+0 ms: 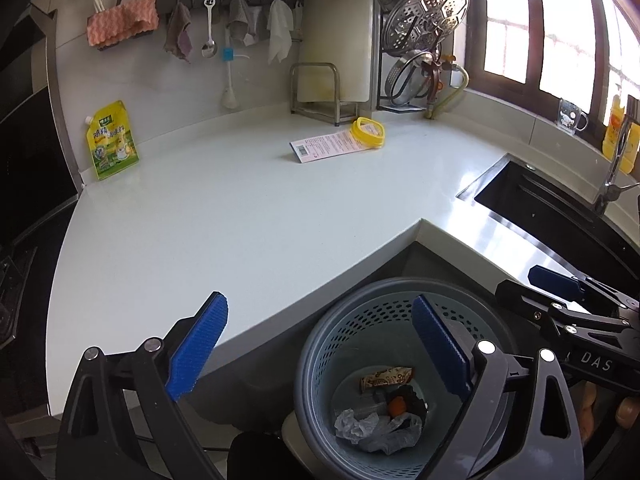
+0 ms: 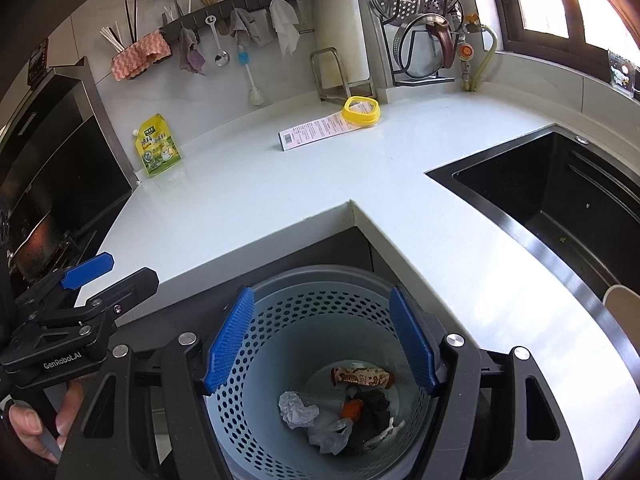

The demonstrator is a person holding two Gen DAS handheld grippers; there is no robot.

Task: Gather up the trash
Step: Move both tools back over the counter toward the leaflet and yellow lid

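A grey perforated trash bin [image 2: 320, 276] stands on the floor in the inner corner of the white counter [image 2: 248, 192]. In it lie a brown snack wrapper [image 2: 362, 377], crumpled paper [image 2: 294, 408], a clear plastic bag [image 2: 330, 434] and a dark scrap with an orange bit [image 2: 352, 408]. My right gripper [image 2: 322, 340] hangs open above the bin's mouth, nothing between its blue pads. My left gripper [image 1: 320, 346] is open and empty over the counter edge, left of the bin [image 1: 400, 284]. On the counter lie a printed leaflet [image 1: 324, 146], a yellow lid [image 1: 368, 132] and a yellow-green pouch [image 1: 112, 140].
A black sink [image 2: 560, 200] with a faucet [image 1: 612, 176] is set in the counter at the right. A rack of steel lids [image 1: 424, 20], a cutting board [image 1: 340, 40] and hanging cloths [image 1: 280, 32] line the back wall. A dark stove [image 2: 60, 184] sits at left. A hand [image 2: 28, 420] grips the left gripper's handle.
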